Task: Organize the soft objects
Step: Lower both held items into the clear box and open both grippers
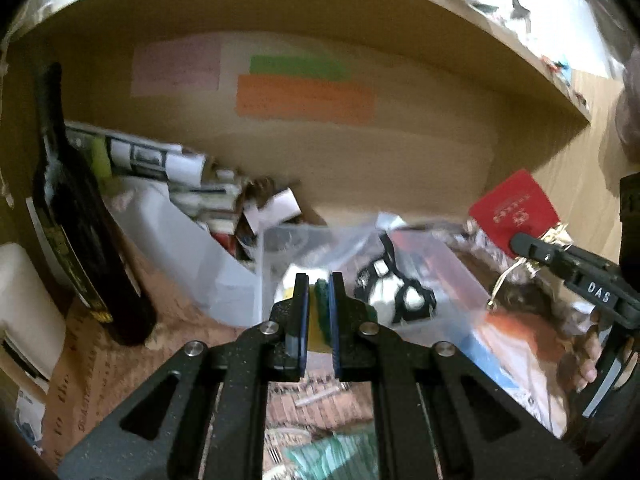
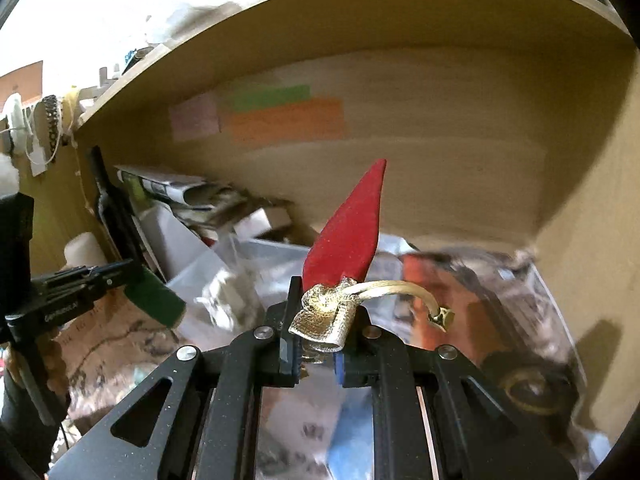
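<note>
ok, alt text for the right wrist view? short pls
The right gripper is shut on a gold fabric pouch with a red card attached, held up before a cluttered wooden shelf. At far left, the left gripper holds a green sponge; clear plastic bags lie below.

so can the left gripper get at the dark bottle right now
Probably not as it stands: the left gripper is shut on a green sponge. The bottle stands unblocked to its left, so it must drop the sponge first.

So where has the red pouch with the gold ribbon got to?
The red pouch is pinched by its gold ribbon in the right tongs, held up inside the wooden shelf, above the plastic bags.
</note>
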